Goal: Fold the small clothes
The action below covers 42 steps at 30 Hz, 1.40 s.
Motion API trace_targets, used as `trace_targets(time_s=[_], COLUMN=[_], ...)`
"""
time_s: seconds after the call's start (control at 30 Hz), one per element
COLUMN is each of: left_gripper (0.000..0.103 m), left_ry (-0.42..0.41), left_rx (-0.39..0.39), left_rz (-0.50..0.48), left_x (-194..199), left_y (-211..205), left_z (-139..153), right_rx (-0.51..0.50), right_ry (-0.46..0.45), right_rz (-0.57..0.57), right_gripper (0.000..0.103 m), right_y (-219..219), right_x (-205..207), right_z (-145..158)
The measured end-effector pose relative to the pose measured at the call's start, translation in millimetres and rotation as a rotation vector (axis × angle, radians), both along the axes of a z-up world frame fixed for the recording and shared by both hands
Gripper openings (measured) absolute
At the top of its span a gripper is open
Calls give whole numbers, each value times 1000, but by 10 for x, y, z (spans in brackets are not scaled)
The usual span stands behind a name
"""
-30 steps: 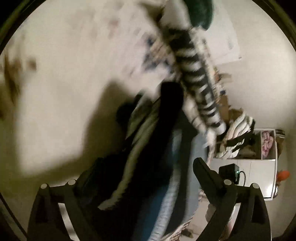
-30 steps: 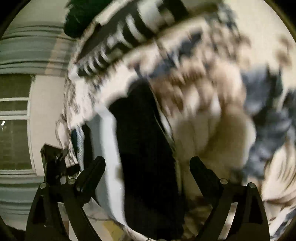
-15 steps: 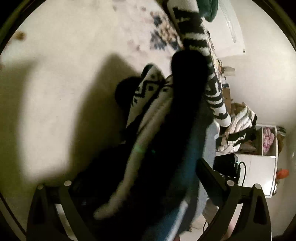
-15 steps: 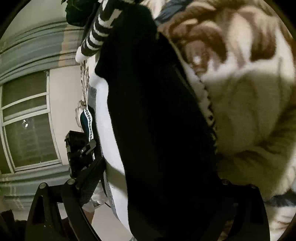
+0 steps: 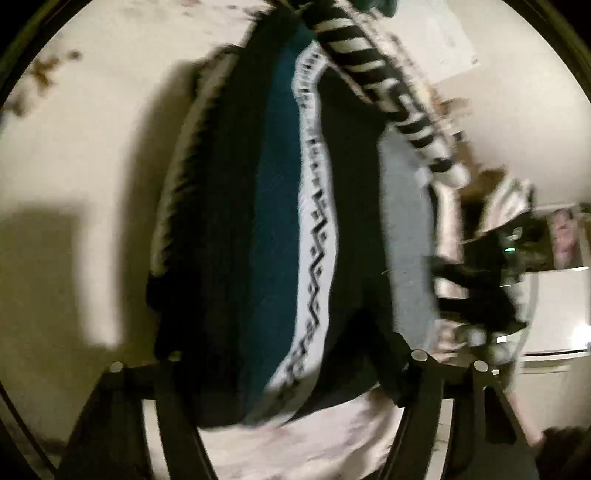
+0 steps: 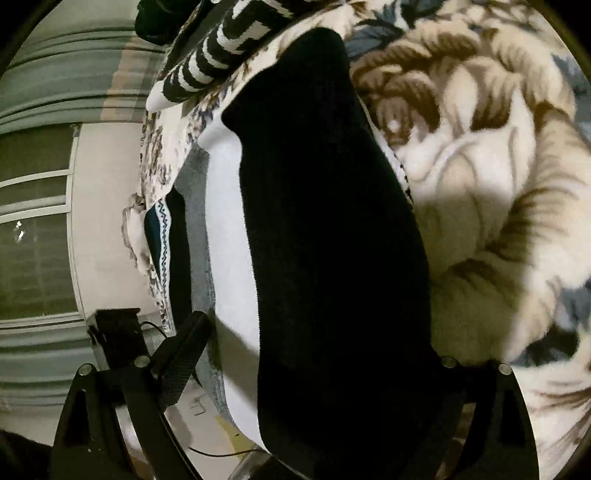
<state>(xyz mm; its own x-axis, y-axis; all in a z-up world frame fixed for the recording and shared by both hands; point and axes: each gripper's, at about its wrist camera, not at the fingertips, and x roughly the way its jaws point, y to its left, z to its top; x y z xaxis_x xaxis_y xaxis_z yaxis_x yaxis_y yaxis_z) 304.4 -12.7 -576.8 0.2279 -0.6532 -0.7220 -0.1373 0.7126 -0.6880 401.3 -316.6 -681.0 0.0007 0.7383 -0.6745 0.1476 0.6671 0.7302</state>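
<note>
A knit garment (image 5: 280, 221) with dark, teal and grey panels and a white zigzag band hangs bunched over the bed edge. It fills the gap of my left gripper (image 5: 288, 358), whose jaws are closing; cloth touches both fingers and covers their tips. In the right wrist view the same garment (image 6: 325, 221) shows as a black panel beside a white band. My right gripper (image 6: 321, 343) straddles it with jaws wide and slowly closing. Its left finger (image 6: 184, 343) stands bare beside the grey edge, and its right finger is hidden under black cloth.
A black-and-white striped garment (image 6: 221, 55) lies farther along the bed, with a dark green item (image 6: 159, 22) beyond it. A floral fleece blanket (image 6: 480, 166) covers the bed. A window with blinds (image 6: 33, 221), a dark box with a cable (image 6: 118, 332) and a white cabinet (image 5: 554, 314) stand past the edge.
My left gripper has moved in over the knit garment and its jaws have narrowed around it. The right gripper has shifted a little along the black panel.
</note>
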Motion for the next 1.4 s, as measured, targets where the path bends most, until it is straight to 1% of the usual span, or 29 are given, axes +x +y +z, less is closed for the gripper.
trace_targets(time_s=[0.03,0.07,0.1,0.13,0.17,0.2,0.23,0.3,0.33,0.37,0.4,0.43,0.47,0.5,0.53,0.6,0.67,0.77,0.83,0.9,1.0,1.03,1.07,1.1,1.13,1.17,1.2,1.23,1.4], left_gripper=[63,63,62,59,53,48,48,48,52,53,58,67,74,87,97,98,98,98,102,102,102,102,102,94,64,51,48,47,44], left_ry=[-23,-62,-91,-120,-109,-66,-32,60,100,124,125,114,97,71,54,25,56,71,64,70,70,60,46,22,-8,-21,-31,-38,-70], left_rx=[-86,-214,-293,-417,-474,-496,-493,-414,-414,-407,-380,-357,-321,-282,-260,-216,-174,-182,-177,-168,-185,-184,-183,-192,-189,-186,-182,-173,-151], left_rz=[28,78,118,170,207,243,248,278,281,269,257,245,221,194,181,154,139,106,73,62,68,68,65,59,56,46,40,40,28], left_x=[6,4,-11,-24,-16,-14,-8,-55,-80,-86,-89,-86,-75,-50,-19,79,258,474,615,627,628,624,566,551,556,564,578,584,585], left_y=[24,108,183,297,388,499,564,746,811,849,879,894,889,881,852,802,727,570,478,486,524,528,547,538,508,488,470,463,469], left_z=[26,84,123,120,48,-101,-231,-504,-588,-591,-509,-424,-310,-185,-132,-96,-223,-414,-468,-476,-467,-455,-430,-403,-368,-336,-296,-268,-93], right_rx=[-16,-13,-2,5,14,20,22,33,32,27,20,10,0,-14,-30,-46,-46,3,30,71,129,143,151,151,134,127,128,127,118], right_ry=[6,10,12,12,13,17,23,40,49,54,51,47,40,23,13,8,16,29,25,33,28,25,24,20,16,11,4,-6,-61], right_rz=[2,5,1,-2,-1,-5,-8,-5,1,8,17,28,37,47,51,52,38,23,23,8,-10,-10,-1,15,28,25,19,10,-33], right_gripper=[87,81,78,78,77,77,77,77,77,77,77,77,77,77,77,77,78,83,83,85,85,85,82,70,63,51,40,37,30], right_y=[7,19,15,1,-12,-38,-61,-95,-95,-103,-104,-91,-95,-118,-139,-181,-218,-312,-276,-236,-212,-198,-147,-82,-13,40,67,66,-41], right_x=[3,28,32,40,38,38,34,6,-5,-24,-34,-36,-40,-52,-57,-57,-47,-53,16,73,101,100,104,105,108,121,125,114,17], right_z=[-12,-29,-35,-37,-40,-44,-50,-67,-69,-66,-41,-8,24,71,92,83,35,-106,-189,-272,-311,-313,-315,-314,-315,-315,-310,-280,-66])
